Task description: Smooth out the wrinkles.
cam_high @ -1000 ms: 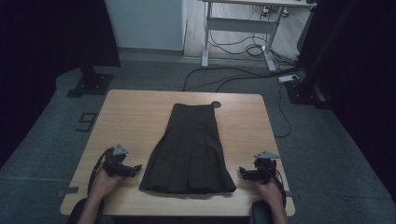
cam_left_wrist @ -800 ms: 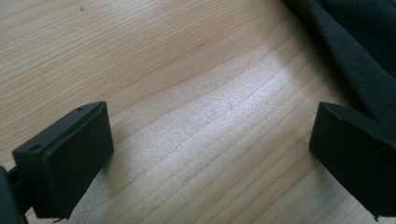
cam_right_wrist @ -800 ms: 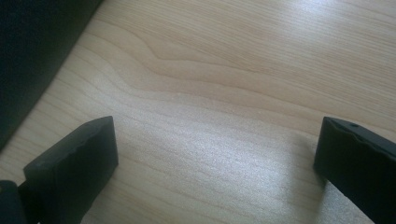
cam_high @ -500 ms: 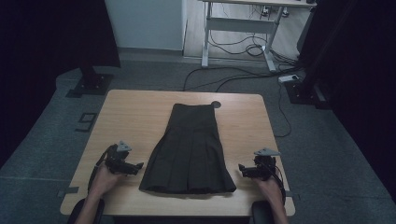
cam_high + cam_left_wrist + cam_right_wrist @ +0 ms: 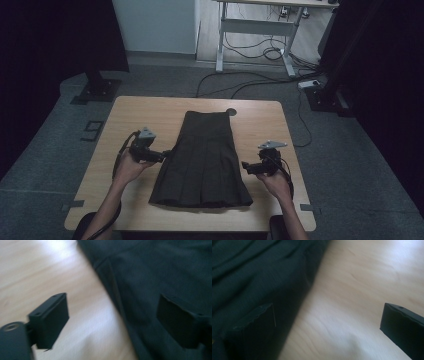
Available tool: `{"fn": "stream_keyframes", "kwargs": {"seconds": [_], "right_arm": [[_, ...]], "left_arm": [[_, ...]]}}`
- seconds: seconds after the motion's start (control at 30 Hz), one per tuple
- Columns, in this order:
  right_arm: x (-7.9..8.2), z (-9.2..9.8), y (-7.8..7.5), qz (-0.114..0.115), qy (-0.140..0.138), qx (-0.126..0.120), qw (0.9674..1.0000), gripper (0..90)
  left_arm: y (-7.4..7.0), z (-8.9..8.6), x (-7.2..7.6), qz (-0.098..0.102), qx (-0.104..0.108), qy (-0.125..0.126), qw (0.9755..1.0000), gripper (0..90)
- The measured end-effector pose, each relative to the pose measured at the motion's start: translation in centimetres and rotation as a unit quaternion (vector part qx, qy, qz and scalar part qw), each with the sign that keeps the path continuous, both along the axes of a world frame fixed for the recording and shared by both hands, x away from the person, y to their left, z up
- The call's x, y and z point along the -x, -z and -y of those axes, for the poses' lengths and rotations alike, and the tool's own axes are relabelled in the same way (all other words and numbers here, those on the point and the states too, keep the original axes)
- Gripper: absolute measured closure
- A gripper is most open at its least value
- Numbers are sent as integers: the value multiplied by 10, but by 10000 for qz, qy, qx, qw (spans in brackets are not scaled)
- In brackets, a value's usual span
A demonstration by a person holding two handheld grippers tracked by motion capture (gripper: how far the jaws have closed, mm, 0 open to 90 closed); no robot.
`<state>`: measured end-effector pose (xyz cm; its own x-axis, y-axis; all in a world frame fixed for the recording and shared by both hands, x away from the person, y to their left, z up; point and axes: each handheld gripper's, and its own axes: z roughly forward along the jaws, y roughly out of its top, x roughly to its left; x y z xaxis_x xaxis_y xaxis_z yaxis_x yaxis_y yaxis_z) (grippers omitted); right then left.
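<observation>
A dark pleated skirt lies flat in the middle of the wooden table, waistband far, hem near. My left gripper is open at the skirt's left edge; in the left gripper view one jaw hangs over bare wood and the other over the skirt. My right gripper is open at the right edge. In the right gripper view its left jaw is over the skirt and its right jaw over the table. Neither holds cloth.
A small dark round spot sits on the table by the waistband. Beyond the table stand a white desk frame, floor cables and black stand bases. Bare wood flanks the skirt on both sides.
Both hands have moved forward and inward from the table's near corners, so each open gripper now straddles a side edge of the skirt. The skirt has not moved.
</observation>
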<state>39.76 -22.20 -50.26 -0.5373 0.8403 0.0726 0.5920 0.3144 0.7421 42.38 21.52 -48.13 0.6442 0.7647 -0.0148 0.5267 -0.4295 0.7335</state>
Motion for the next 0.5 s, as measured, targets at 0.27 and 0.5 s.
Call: {"fn": "stream_keyframes", "kwargs": {"seconds": [0.27,0.5], "right_arm": [[-31,-33,-10,23,-234,-31,9997,79],[-55,-58,1,-140,-354,-70,9993,254]], "left_arm": [[3,41,-33,16,-137,144,9998,193],[30,64,-53,-5,-442,45,9990,354]]}}
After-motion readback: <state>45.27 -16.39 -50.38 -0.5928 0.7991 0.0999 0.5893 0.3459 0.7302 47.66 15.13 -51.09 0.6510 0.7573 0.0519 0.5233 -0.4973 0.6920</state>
